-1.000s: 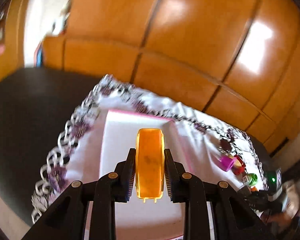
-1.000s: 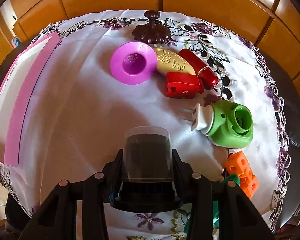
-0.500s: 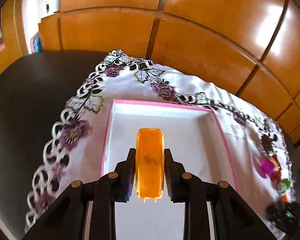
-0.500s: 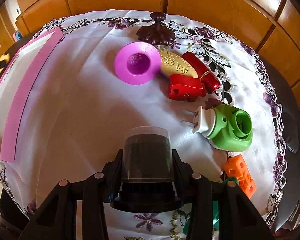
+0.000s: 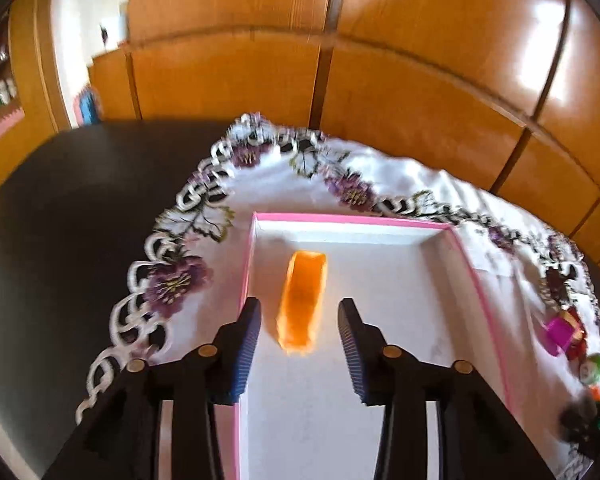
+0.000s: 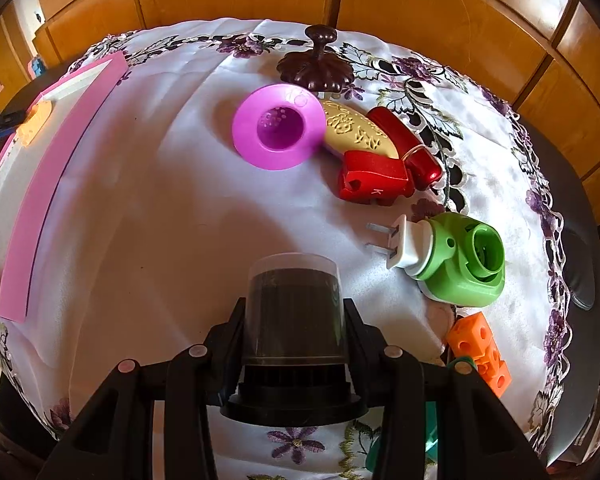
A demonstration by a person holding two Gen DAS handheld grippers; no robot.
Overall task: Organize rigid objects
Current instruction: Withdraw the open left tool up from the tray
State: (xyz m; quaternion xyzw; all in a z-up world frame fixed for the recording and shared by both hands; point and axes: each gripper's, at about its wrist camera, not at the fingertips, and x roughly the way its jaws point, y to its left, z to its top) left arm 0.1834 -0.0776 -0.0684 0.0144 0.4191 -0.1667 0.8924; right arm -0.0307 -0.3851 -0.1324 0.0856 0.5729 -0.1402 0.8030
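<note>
Orange block (image 5: pixel 302 300) sits loose between the wide-open jaws of the left gripper (image 5: pixel 299 320), in the pink tray (image 5: pixel 478 276) near its left wall, so I'd back straight out without clipping it. Nothing else shows in the tray; the right gripper (image 6: pixel 294 312) is clamped on a dark capped jar (image 6: pixel 294 308) over the cloth (image 6: pixel 160 220).

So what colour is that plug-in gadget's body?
Bright green plug-in gadget, white plug end; right wrist view shows it best.
</note>
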